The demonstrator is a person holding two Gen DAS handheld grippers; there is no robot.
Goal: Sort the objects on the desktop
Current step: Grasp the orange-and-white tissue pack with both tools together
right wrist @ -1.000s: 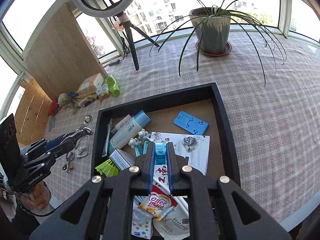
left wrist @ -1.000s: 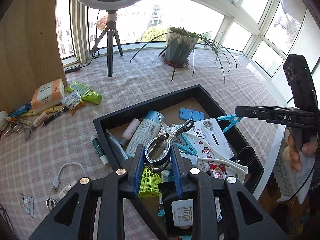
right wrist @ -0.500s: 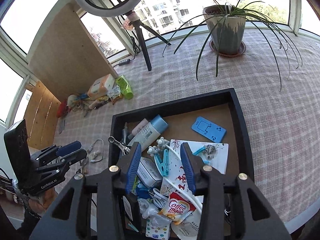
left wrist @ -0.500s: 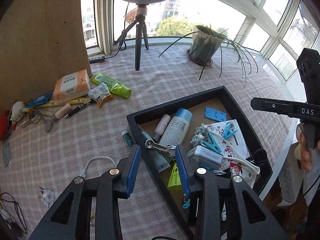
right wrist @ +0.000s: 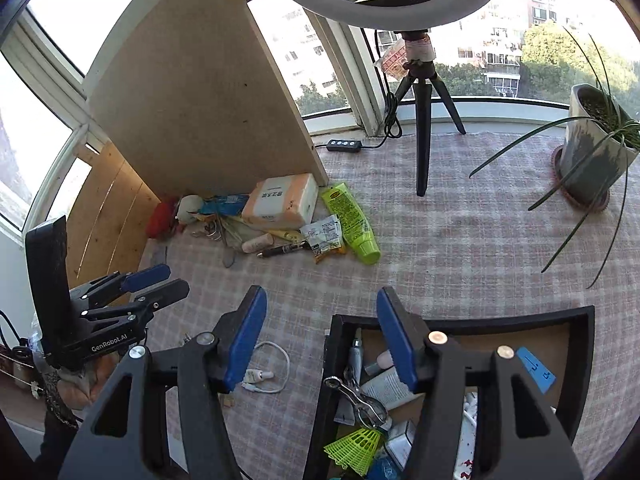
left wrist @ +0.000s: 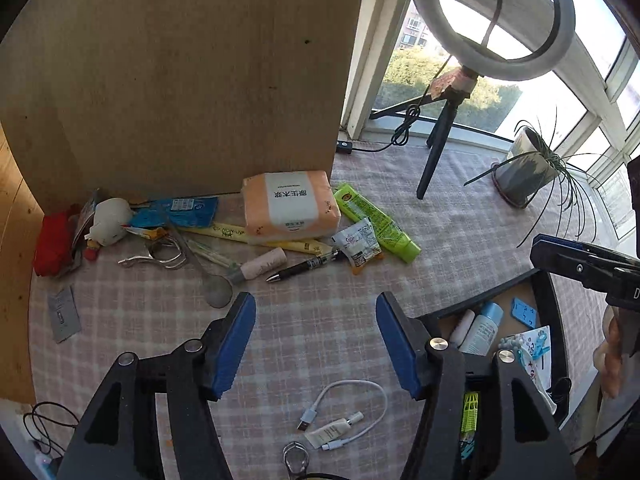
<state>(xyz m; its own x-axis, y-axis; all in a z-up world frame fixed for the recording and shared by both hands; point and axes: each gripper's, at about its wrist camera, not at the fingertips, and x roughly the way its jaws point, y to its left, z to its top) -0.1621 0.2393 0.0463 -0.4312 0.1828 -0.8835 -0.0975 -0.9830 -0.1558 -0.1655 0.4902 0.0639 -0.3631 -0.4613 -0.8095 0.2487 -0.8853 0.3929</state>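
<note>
Beside the black tray [right wrist: 460, 314], both grippers are being held above the checked surface [left wrist: 328, 320], nothing between their blue pads. The left gripper [left wrist: 316, 338] and the right gripper [right wrist: 320, 332] are both being spread wider. Inside the tray, a bottle [left wrist: 482, 326], a blue stand [right wrist: 536, 370], metal tongs [right wrist: 356, 398] and a yellow-green shuttlecock [right wrist: 356, 446] are already being kept. Well away from the tray, against the wooden board [left wrist: 180, 80], a tissue pack [left wrist: 290, 204], a green tube [left wrist: 376, 222], a pen [left wrist: 306, 270] and more are still lying unsorted. Just beside the tray, a white cable [left wrist: 348, 412] is also waiting. Sorting is judged roughly half finished.
</note>
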